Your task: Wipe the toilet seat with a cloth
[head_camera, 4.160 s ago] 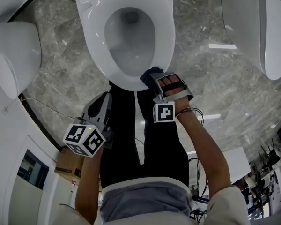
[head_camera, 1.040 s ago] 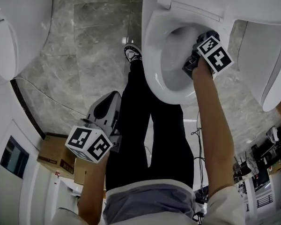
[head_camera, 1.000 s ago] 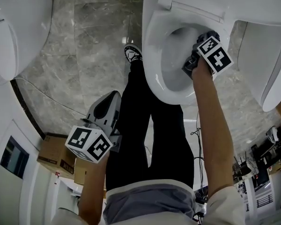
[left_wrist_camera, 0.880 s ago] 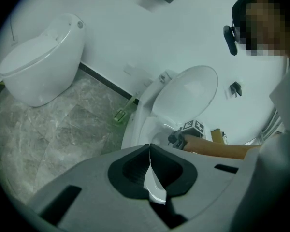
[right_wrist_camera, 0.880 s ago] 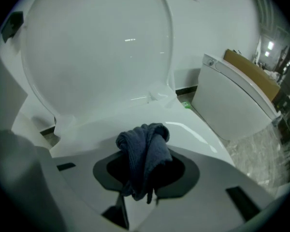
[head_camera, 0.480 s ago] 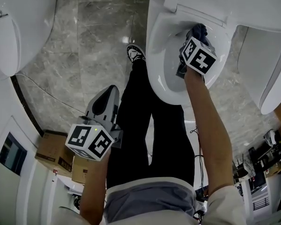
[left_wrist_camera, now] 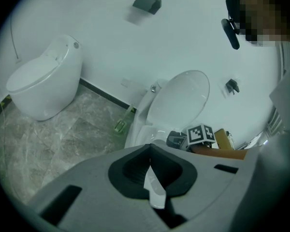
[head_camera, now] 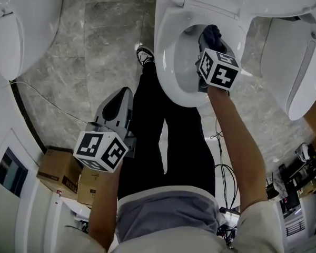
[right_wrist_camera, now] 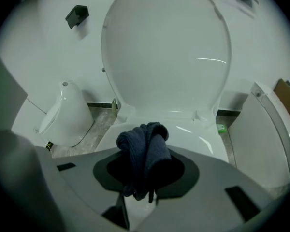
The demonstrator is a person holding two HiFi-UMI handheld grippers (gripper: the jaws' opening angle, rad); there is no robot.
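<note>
A white toilet with its seat (head_camera: 171, 62) down and lid (right_wrist_camera: 166, 47) raised stands at the top of the head view. My right gripper (head_camera: 210, 38) is shut on a dark blue cloth (right_wrist_camera: 145, 151) and reaches over the bowl toward the back of the seat (right_wrist_camera: 188, 134). The cloth (head_camera: 210, 34) shows just beyond the marker cube. My left gripper (head_camera: 116, 109) hangs low beside the person's leg, away from the toilet, its jaws shut with nothing in them (left_wrist_camera: 150, 170). In the left gripper view the toilet (left_wrist_camera: 176, 103) and the right gripper's cube (left_wrist_camera: 201, 134) lie ahead.
Another white toilet (head_camera: 16, 25) stands at the left, a third fixture (head_camera: 289, 62) at the right. The floor is grey marble (head_camera: 95, 51). A cable (head_camera: 47, 105) runs over it. Cardboard boxes (head_camera: 60, 175) sit at lower left. The person's foot (head_camera: 144, 55) is by the bowl.
My right gripper with the cloth has moved from the right side of the seat toward its back, leftward across the bowl. The left gripper has stayed by the leg.
</note>
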